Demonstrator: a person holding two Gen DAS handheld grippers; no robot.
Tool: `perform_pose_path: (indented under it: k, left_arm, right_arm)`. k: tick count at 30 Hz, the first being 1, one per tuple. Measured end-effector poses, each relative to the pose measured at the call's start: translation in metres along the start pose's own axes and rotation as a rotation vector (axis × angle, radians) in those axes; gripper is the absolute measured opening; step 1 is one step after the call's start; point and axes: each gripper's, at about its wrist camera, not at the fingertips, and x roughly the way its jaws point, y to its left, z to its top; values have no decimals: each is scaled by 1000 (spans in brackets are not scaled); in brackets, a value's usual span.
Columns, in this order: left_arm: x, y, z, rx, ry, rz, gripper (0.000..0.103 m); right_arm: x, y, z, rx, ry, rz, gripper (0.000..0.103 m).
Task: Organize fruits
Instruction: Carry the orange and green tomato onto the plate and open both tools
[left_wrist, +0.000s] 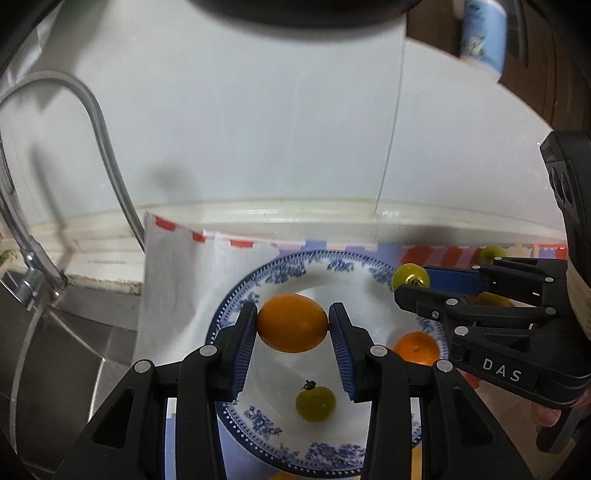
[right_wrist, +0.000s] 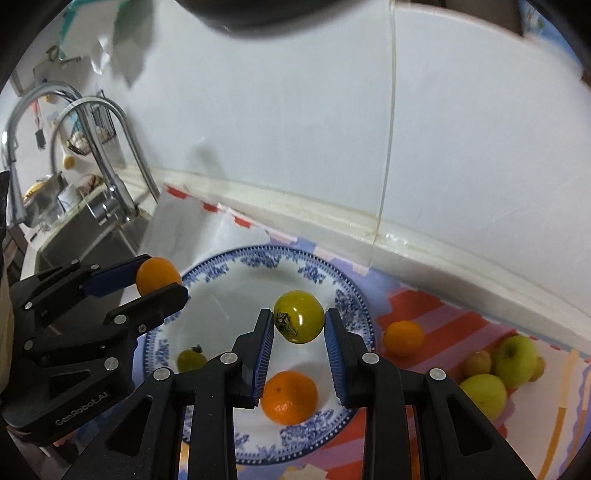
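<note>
A blue-and-white plate (left_wrist: 280, 266) (right_wrist: 229, 284) sits on a patterned cloth. My left gripper (left_wrist: 292, 322) is shut on an orange fruit (left_wrist: 291, 322) above the plate; it shows at the left of the right wrist view (right_wrist: 159, 280). My right gripper (right_wrist: 299, 321) is shut on a green tomato (right_wrist: 300, 316), held over the plate; in the left wrist view it is at the right (left_wrist: 410, 277). On the plate lie a small green tomato (left_wrist: 315, 403) (right_wrist: 191, 360) and a mandarin (left_wrist: 417, 348) (right_wrist: 290, 397).
On the cloth right of the plate lie another mandarin (right_wrist: 403, 338), two green apples (right_wrist: 515, 360), (right_wrist: 484, 395) and small brownish fruits (right_wrist: 477, 363). A sink (left_wrist: 62, 343) with a faucet (right_wrist: 107, 147) is at the left. A white tiled wall (left_wrist: 258, 129) stands behind.
</note>
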Motion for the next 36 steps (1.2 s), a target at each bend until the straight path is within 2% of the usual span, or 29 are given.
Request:
perform_pose_path:
  k: [10,25,28,34,36]
  left_arm:
    - [36,5,-1,4,75,1,40]
    - [59,6,-9,-7,141,-5,40]
    - [59,6,-10,-14,137,-5,40]
    - [51,8,-7,-26,109,4,47]
    - [45,7,-6,-30,96,8,48]
  right_arm:
    - [35,-6,-2,12,79,10,30]
    - [50,-5,-2,16,120,21,30]
    - [54,-5,-2,20,129,22,30]
    - [53,-8,-1,37,131,40,30]
    - [49,-8,-2,43,121,44,38]
